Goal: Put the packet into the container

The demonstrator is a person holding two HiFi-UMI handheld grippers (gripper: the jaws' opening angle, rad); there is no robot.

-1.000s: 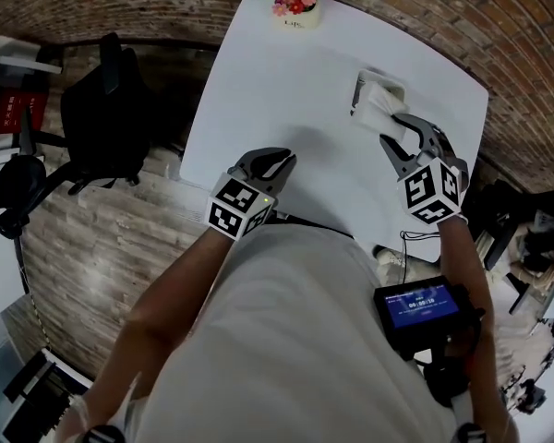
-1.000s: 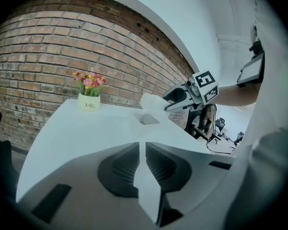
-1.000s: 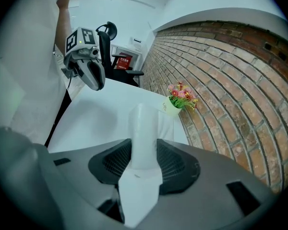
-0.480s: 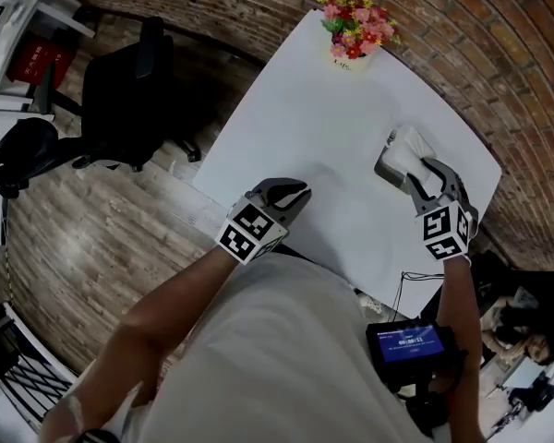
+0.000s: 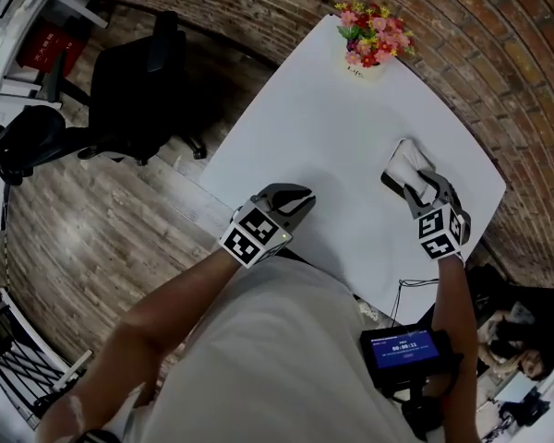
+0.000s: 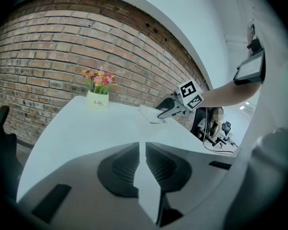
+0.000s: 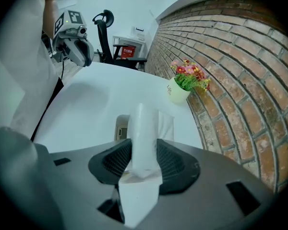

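Right hand-held gripper (image 5: pixel 415 185) is clamping the packet (image 7: pixel 143 128) between its pads, pointing steeply down at the desk (image 5: pixel 332 118). The jaws are standing partway apart only because the packet is filling the gap. The packet is standing on edge in the grip, its free end poking past the fingertips and sitting right over the small grey container (image 7: pixel 121 127), at roughly 2 o'clock from the person, near the desk's far-right edge. Whether the packet is touching the container's rim, I cannot tell.

Left hand-held gripper (image 5: pixel 295 199) is idling at about 10 o'clock from the person over the near desk edge, with its jaws brought together and nothing between them. It is well apart from the container. The flower pot (image 5: pixel 369 40) is sitting at 12 o'clock by the brick wall, out of the way.

Handling, as a judgement: the packet is looking light, soft and crinkly, like a film-wrapped tissue pack, so it is probably squashing under the pads and flopping at the free end. It is best pinched across the flat faces near mid-body, as here, since a grip near an end would likely let it droop. The film is likely slippery. The container is looking light too and may be sliding if nudged.
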